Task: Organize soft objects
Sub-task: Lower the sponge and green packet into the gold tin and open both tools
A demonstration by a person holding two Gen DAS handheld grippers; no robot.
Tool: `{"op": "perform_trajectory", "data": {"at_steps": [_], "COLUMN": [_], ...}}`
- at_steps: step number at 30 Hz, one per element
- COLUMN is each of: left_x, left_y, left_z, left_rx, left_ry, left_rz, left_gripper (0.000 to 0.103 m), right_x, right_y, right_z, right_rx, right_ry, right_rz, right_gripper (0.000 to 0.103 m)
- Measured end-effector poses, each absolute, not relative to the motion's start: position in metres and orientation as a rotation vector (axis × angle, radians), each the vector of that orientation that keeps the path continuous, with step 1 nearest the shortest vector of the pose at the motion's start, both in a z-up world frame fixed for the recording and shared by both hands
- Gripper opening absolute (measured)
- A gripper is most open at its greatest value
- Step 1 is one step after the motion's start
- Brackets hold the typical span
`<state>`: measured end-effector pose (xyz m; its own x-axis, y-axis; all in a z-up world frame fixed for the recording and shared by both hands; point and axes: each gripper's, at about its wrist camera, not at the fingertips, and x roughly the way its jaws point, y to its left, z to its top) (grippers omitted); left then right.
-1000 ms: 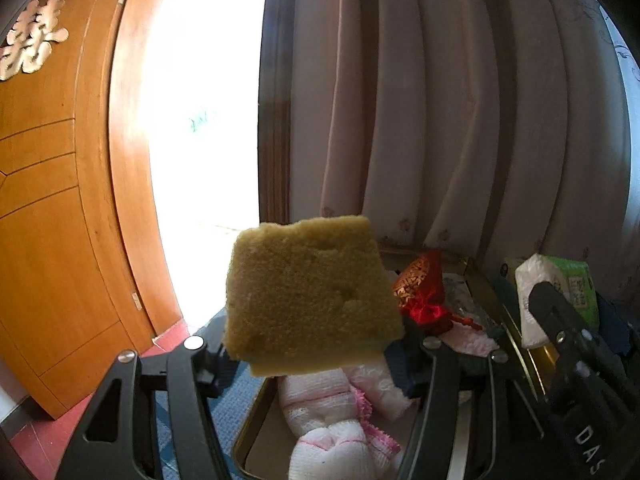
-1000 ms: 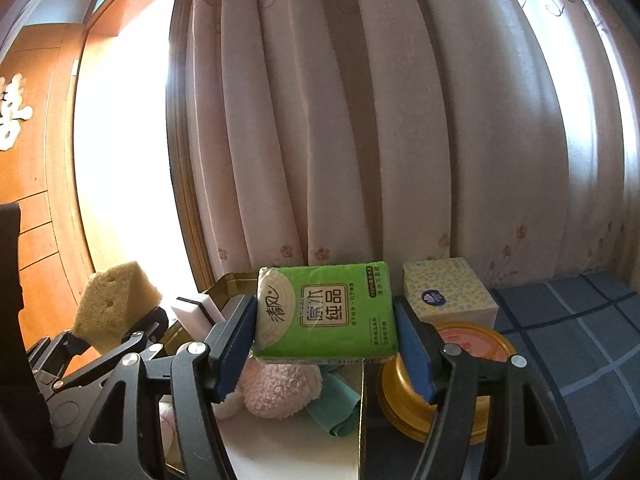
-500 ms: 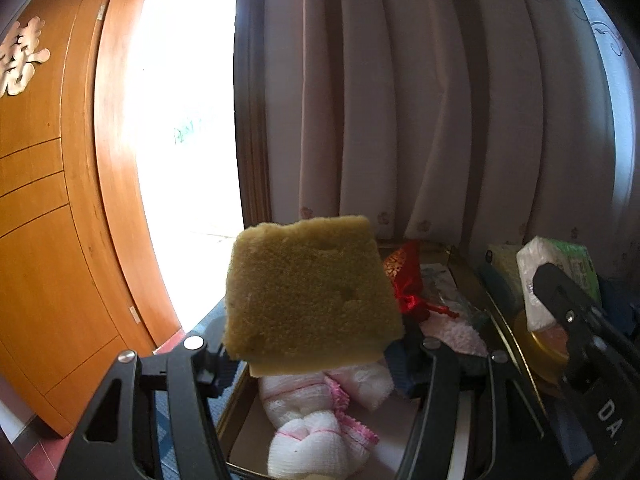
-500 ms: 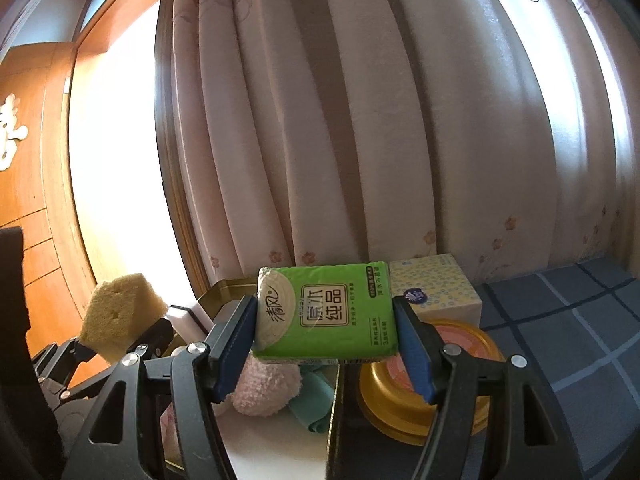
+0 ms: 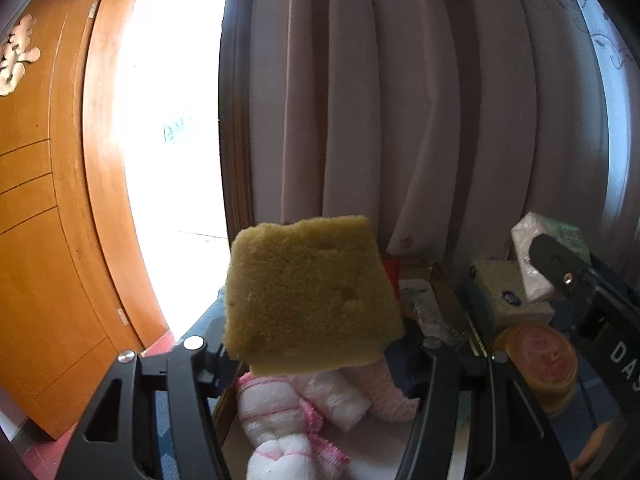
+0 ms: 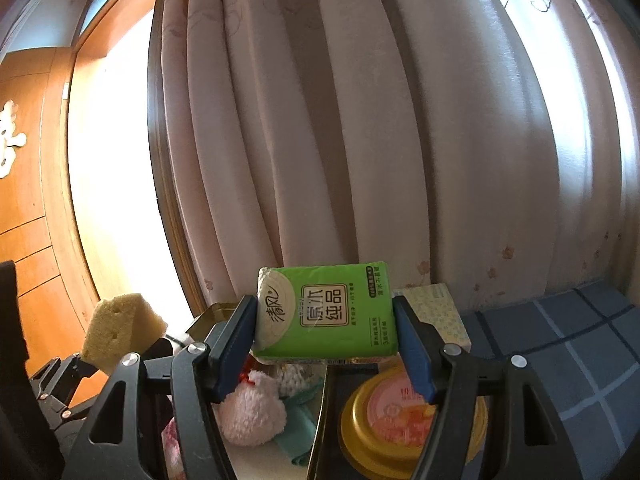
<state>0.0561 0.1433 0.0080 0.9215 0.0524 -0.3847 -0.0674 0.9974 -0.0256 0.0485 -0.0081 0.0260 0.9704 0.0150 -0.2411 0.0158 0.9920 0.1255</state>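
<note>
Left hand-held gripper (image 5: 314,354) clamps yellow sponge (image 5: 308,296), raised above tray (image 5: 450,300) of rolled towels (image 5: 280,412). Right hand-held gripper (image 6: 326,352) pinches green tissue pack (image 6: 326,310) by its ends, over tray edge, likely both carried for sorting.
</note>
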Motion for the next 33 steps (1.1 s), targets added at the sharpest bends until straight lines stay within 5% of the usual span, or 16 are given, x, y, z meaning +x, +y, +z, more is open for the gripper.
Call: {"op": "perform_trajectory", "data": {"at_steps": [33], "left_x": [0.081], "left_y": [0.155], "left_z": [0.013], "left_rx": [-0.033], "left_ry": [0.426], "left_rz": [0.074], "left_gripper": [0.060], "right_x": [0.073], "right_y": [-0.004], "right_z": [0.044], "right_rx": [0.113], "right_ry": [0.248], "right_rz": [0.019], "right_gripper": [0.069]}}
